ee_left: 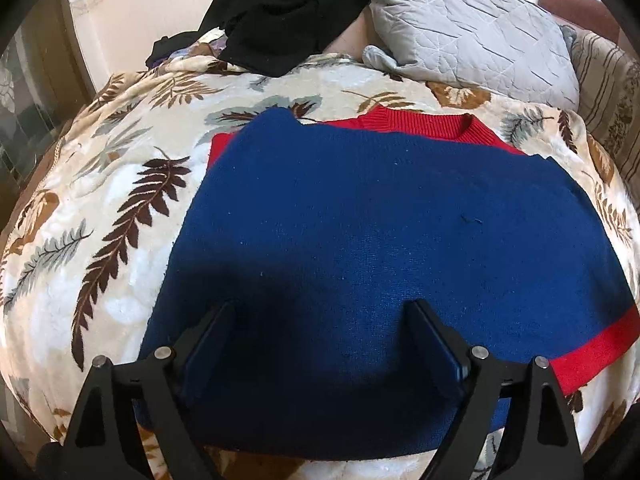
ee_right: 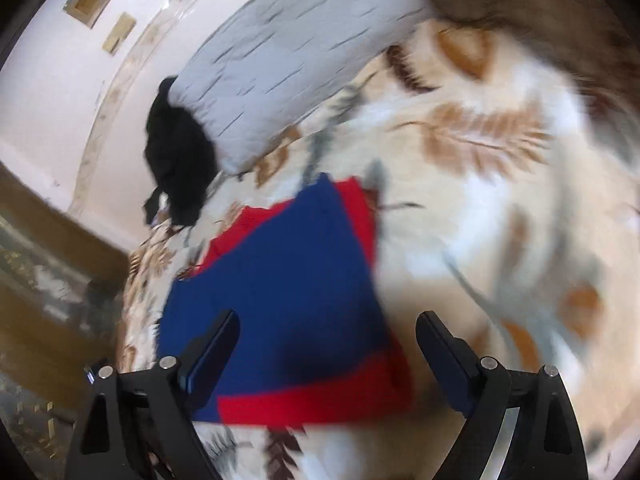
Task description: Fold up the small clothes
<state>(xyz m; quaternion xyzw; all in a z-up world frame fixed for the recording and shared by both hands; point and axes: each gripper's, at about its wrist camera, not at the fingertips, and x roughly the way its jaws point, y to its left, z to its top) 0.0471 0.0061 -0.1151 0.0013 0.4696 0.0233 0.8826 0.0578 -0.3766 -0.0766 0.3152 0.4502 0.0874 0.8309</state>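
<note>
Knitwear fills the left wrist view: a blue sweater with red trim lies flat on the leaf-patterned blanket that covers the bed. Its red collar shows at the far edge, and a red band runs along its right-hand side near the bottom of the picture. The blue body looks folded over, with a strip of red peeking out at the far left corner. The left tool hangs over the near part of the sweater, its jaws spread wide with only the flat knit below them; the pads press on nothing. A shadow falls on the fabric between the two fingers. Further back, a grey quilted pillow rests against the head of the bed, and a heap of black clothing lies just to its left (partly on the blanket, partly against the pale wall).

From the right wrist view, which is blurred and tilted, the same sweater sits left of centre on the blanket, its red band nearest the camera. The right tool stands wide open too, gripping nothing: the left finger is over the blue knit, the right finger over bare blanket beside the sweater's edge. The pillow and the black clothing appear at upper left, touching each other.
</note>
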